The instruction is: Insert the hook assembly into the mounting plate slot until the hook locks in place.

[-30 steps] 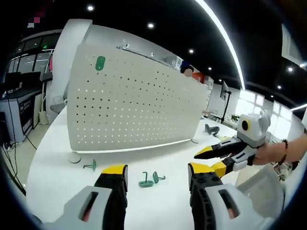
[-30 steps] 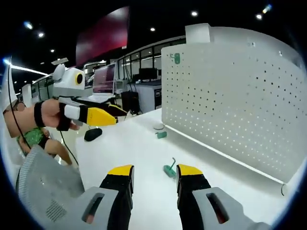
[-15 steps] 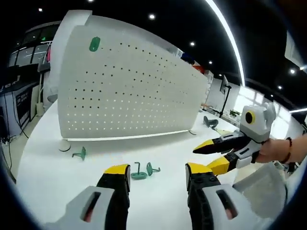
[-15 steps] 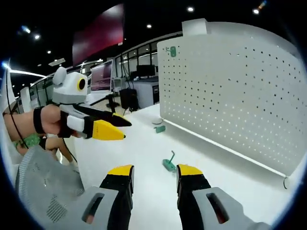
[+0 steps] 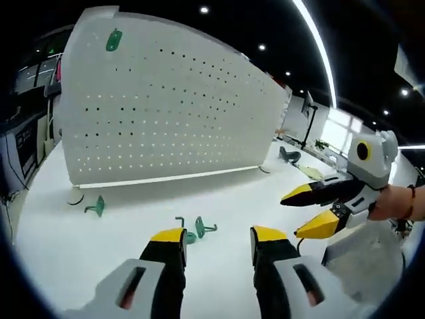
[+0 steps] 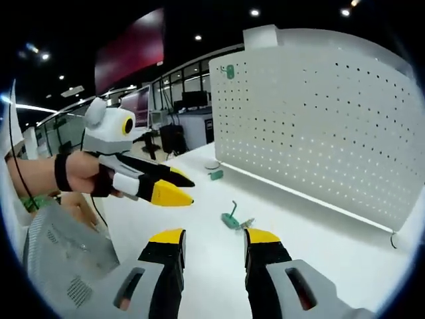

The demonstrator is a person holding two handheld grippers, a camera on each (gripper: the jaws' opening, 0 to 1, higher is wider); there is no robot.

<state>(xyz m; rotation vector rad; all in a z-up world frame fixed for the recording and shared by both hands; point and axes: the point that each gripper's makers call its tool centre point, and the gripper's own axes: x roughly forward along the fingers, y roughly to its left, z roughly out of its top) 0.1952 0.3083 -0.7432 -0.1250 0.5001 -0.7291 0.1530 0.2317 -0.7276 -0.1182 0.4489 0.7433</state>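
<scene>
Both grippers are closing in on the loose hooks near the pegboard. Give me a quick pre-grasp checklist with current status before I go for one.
1. Left gripper open and empty: ok.
2. Right gripper open and empty: ok.
3. Pair of green hooks just ahead of the left gripper's tips, free on the table: ok.
4. Third hook near the pegboard base, visible: ok.
5. Green piece already mounted at the pegboard's top corner: ok.
6. Which hook end faces the gripper: cannot tell.

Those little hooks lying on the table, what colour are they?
Green; the hooks show best in the left gripper view.
</scene>
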